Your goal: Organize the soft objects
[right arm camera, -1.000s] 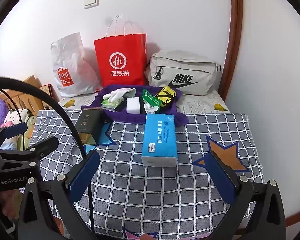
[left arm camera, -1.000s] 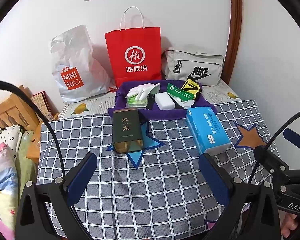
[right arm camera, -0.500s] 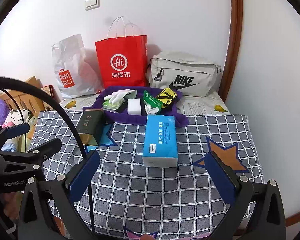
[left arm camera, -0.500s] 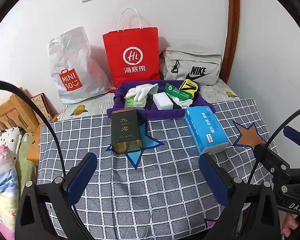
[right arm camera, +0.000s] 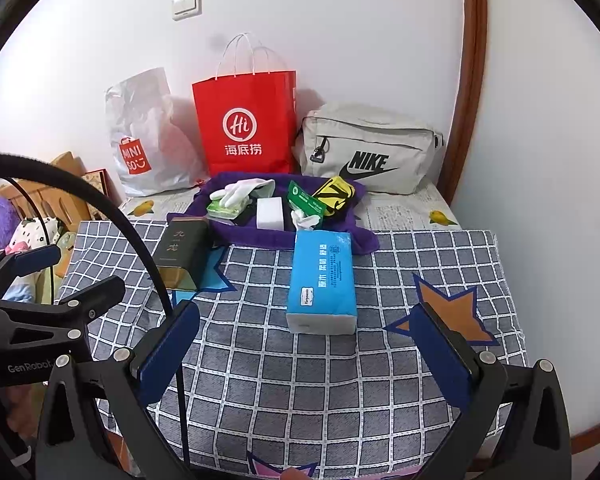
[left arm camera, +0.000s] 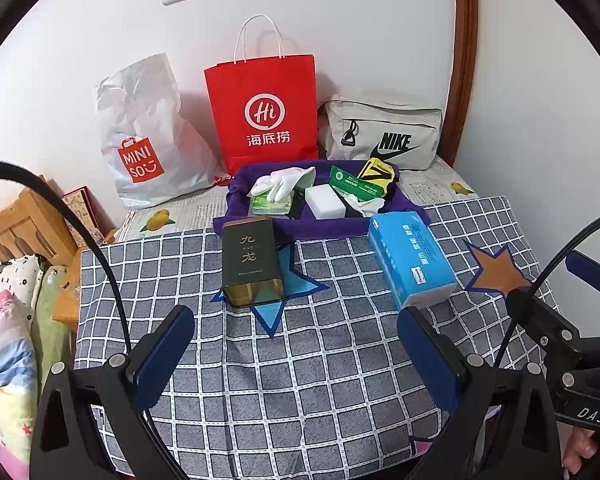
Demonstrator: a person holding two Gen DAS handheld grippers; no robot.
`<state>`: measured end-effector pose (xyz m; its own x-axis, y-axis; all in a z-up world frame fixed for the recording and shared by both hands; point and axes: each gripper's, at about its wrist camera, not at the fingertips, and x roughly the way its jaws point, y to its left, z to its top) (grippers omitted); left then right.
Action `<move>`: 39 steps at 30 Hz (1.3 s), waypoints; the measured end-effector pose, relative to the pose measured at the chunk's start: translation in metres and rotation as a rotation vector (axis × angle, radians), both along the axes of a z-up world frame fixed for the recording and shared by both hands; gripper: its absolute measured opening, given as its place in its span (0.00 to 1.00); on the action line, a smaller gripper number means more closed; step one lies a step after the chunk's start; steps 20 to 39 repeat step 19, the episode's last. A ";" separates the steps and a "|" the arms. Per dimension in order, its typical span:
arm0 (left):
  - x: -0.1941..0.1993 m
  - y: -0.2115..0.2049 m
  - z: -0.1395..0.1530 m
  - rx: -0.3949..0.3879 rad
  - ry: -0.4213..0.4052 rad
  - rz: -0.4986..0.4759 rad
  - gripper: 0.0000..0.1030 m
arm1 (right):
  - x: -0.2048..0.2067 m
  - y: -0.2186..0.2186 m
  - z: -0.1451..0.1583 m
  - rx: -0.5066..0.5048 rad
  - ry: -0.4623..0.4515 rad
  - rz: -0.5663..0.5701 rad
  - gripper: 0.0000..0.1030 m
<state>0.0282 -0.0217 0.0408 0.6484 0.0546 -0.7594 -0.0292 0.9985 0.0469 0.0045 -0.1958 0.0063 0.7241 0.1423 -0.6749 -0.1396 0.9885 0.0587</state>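
A blue tissue pack (left arm camera: 410, 262) (right arm camera: 323, 280) lies on the checked cloth, in front of a purple cloth tray (left arm camera: 320, 230) (right arm camera: 268, 236). The tray holds white gloves (left arm camera: 282, 184) (right arm camera: 240, 190), a green wipes pack (left arm camera: 270, 205), a white sponge block (left arm camera: 325, 202) (right arm camera: 270, 212), a green packet (left arm camera: 354, 184) and a yellow-black item (left arm camera: 378, 172). A dark green tin (left arm camera: 251, 266) (right arm camera: 180, 254) lies left of the tissue pack. My left gripper (left arm camera: 296, 354) is open and empty, well short of the tin. My right gripper (right arm camera: 306, 354) is open and empty, just short of the tissue pack.
A white Miniso bag (left arm camera: 144, 136), a red paper bag (left arm camera: 262, 114) and a grey Nike bag (left arm camera: 382, 138) stand against the back wall. A wooden bedside and bedding (left arm camera: 8, 280) lie left of the table. The wall (left arm camera: 540, 120) closes the right side.
Both grippers have shifted slightly; the scene sits a little differently in each view. Nothing on the table has moved and both grippers stay open.
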 end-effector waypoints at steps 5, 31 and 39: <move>0.000 0.000 0.000 0.001 0.000 0.001 0.99 | 0.000 0.000 0.000 -0.001 0.001 0.001 1.00; -0.001 0.000 0.000 0.004 -0.007 -0.003 0.99 | -0.001 0.003 -0.002 0.002 0.002 -0.002 1.00; -0.001 0.000 0.000 0.004 -0.007 -0.003 0.99 | -0.001 0.003 -0.002 0.002 0.002 -0.002 1.00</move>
